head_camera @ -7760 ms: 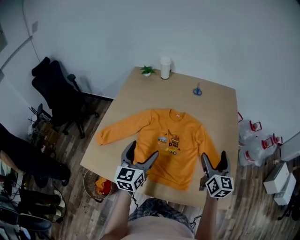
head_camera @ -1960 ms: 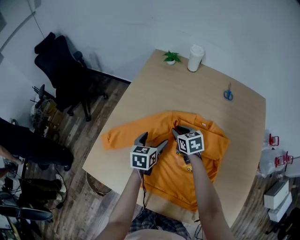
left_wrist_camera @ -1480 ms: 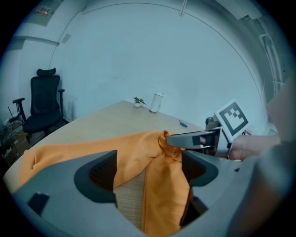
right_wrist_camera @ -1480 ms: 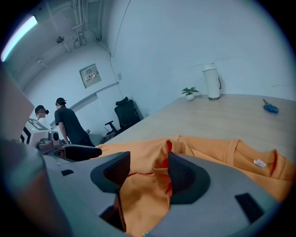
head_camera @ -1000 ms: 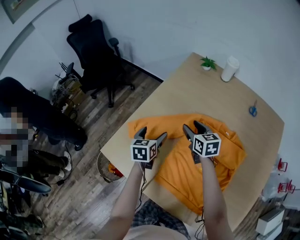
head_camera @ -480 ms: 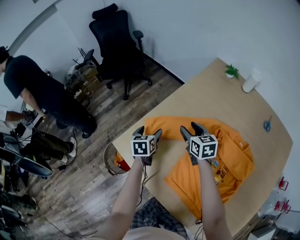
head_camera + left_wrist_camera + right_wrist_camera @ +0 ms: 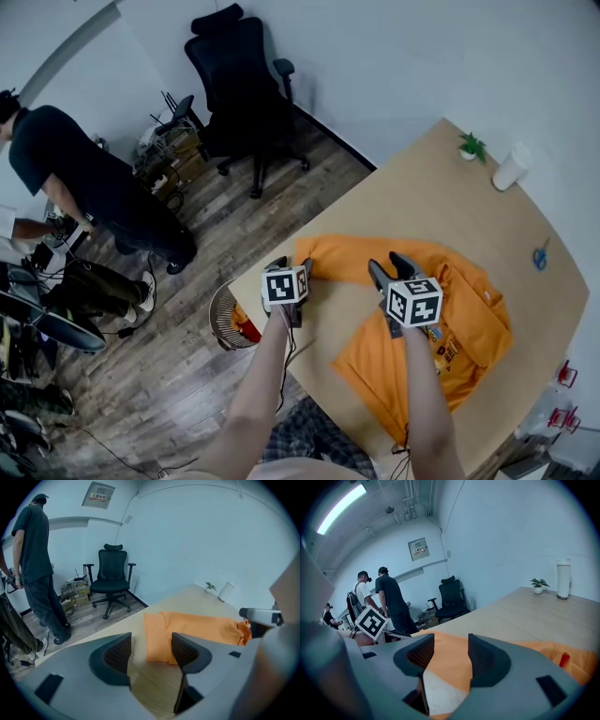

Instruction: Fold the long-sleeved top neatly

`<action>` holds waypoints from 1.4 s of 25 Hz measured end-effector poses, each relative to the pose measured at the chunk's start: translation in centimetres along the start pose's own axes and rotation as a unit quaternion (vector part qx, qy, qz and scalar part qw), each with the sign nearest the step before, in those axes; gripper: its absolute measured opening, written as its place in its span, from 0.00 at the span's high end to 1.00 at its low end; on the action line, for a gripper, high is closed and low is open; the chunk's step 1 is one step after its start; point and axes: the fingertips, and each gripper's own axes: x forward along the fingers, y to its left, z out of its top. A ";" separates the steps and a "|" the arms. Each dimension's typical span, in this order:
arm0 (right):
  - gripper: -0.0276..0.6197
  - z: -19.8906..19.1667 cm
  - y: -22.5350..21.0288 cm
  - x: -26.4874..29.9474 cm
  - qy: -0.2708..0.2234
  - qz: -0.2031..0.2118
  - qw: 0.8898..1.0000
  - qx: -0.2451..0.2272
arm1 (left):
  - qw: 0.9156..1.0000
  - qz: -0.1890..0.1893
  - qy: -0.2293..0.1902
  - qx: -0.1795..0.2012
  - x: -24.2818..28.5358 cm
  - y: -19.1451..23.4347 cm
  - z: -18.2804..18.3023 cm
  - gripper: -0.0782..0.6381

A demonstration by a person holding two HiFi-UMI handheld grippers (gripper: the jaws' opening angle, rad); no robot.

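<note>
An orange long-sleeved top [image 7: 450, 314] lies on the wooden table [image 7: 422, 197]. Its left sleeve [image 7: 342, 258] stretches toward the table's left edge. My left gripper [image 7: 293, 265] sits low at the end of that sleeve. In the left gripper view the cuff [image 7: 157, 632] lies just beyond the left gripper [image 7: 151, 644]. The jaws are closing, apart, with only bare table between the pads. My right gripper [image 7: 387, 265] is over the top's upper left part. In the right gripper view a fold of orange fabric [image 7: 450, 660] with a pale underside fills the gap of the right gripper [image 7: 451, 644].
A small plant [image 7: 472, 145], a white cup [image 7: 511, 169] and blue scissors [image 7: 541, 256] stand at the table's far side. A bin [image 7: 234, 319] sits on the floor by the table's left edge. Beyond are a black office chair [image 7: 239, 84] and a person [image 7: 84, 178].
My left gripper has moved left and down to the sleeve's end, and its jaws have narrowed. The right gripper has stayed on the top. The head view has swung left.
</note>
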 end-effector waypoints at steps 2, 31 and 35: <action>0.60 -0.1 -0.2 0.0 0.001 -0.004 1.000 0.001 | 1.000 -0.003 0.005 -0.001 0.4 -0.2 -0.2 0.53; 0.64 -1.0 -5.5 -7.3 -0.021 -0.092 0.994 0.045 | 0.994 -0.053 -0.079 0.055 -3.1 -7.3 6.7 0.83; 0.64 -1.3 -7.0 -9.7 -0.030 -0.116 0.991 0.063 | 0.988 -0.084 -0.105 0.075 -4.0 -11.1 8.9 0.83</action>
